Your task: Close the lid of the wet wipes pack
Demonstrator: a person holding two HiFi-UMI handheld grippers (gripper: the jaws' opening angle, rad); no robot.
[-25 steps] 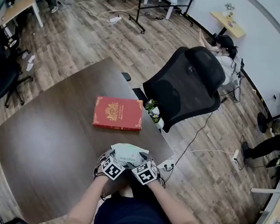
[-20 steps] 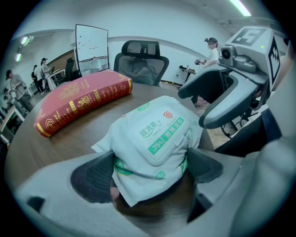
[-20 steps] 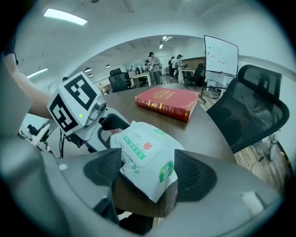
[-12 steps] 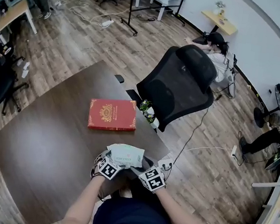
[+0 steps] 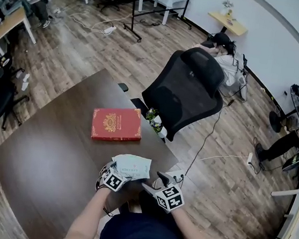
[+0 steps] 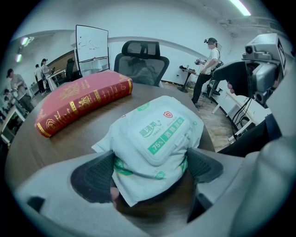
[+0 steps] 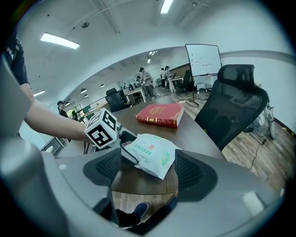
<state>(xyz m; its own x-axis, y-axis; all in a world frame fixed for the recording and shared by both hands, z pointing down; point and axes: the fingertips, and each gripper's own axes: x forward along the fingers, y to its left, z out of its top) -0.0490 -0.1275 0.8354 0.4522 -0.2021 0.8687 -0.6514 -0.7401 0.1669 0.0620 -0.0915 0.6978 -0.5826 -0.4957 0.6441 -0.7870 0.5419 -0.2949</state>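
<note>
From the head view, the wet wipes pack (image 5: 131,166) is seen at the near edge of the dark tabletop (image 5: 54,148), close in front of the person, and a red book (image 5: 116,124) lies well apart from it toward the middle. The pack is gripped at its near end by the left gripper (image 5: 117,169). The right gripper (image 5: 160,178) is held to the right of the pack, apart from it and beyond the edge of the tabletop, and nothing is touched by it.

From the left gripper view, the jaws are seen closed on the soft body of the pack, one pad on each side, so that the wrapper is a little squeezed. The lid (image 6: 163,134) with the green label is seen lying flat on the top face, and no gap or raised flap can be noticed. The closing is therefore judged as done, although it cannot be confirmed that the catch is fully snapped.

From the right gripper view, the jaws are shown about half apart and empty. The pack is seen beyond them, not between the pads, and the floor is visible below. Whether the pack rests on the tabletop or is lifted a little cannot be decided. What is left, by judgement, is only that the pack is released, and perhaps one more press is given on the lid
</note>
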